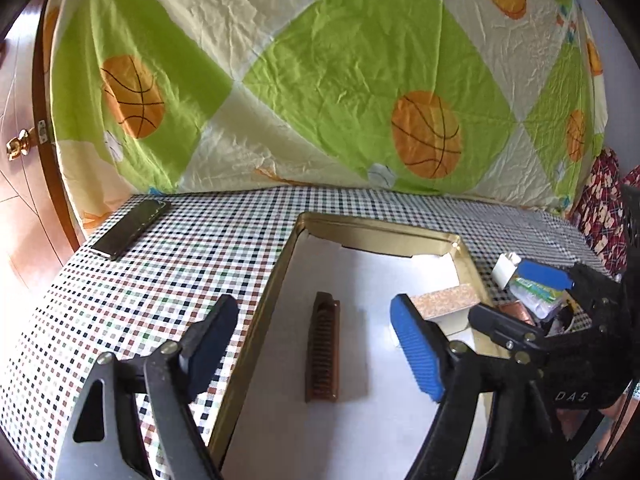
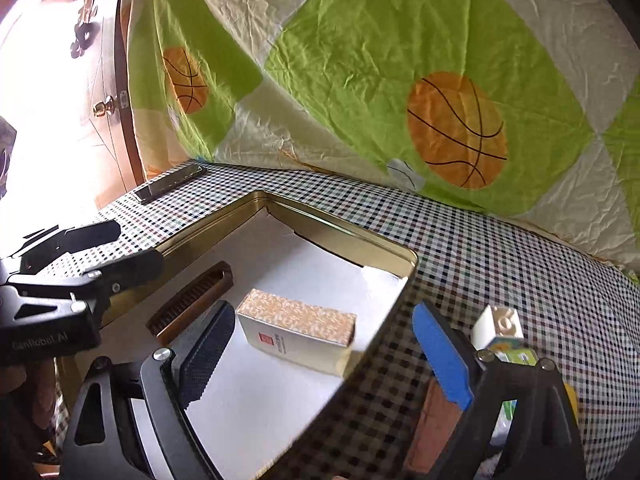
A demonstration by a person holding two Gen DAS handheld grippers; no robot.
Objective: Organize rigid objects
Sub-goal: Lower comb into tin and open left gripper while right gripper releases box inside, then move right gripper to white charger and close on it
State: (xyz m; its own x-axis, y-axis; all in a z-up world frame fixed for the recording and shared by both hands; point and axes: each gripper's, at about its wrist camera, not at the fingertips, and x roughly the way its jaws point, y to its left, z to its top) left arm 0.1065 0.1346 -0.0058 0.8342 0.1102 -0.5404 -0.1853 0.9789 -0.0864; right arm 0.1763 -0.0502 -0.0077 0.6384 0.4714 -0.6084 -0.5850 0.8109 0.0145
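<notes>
A gold tin (image 1: 256, 320) lined with white paper sits on the checked tablecloth. Inside it lies a brown comb (image 1: 323, 356), flat on the paper, and my left gripper (image 1: 314, 306) stands open above it with the comb in the gap between its pads. A cream box with an orange patterned top (image 2: 296, 326) lies in the same tin (image 2: 340, 228). My right gripper (image 2: 320, 320) is open around that box, its blue pad outside the tin wall and not touching it. The comb (image 2: 192, 300) lies left of the box, under the left gripper (image 2: 92, 256).
A dark flat bar (image 1: 128, 232) lies at the table's far left corner. Right of the tin sit a small white box (image 2: 496, 326), a green packet (image 2: 516, 356) and a copper-brown item (image 2: 432, 428). A basketball-print sheet (image 1: 320, 80) hangs behind; a door stands left.
</notes>
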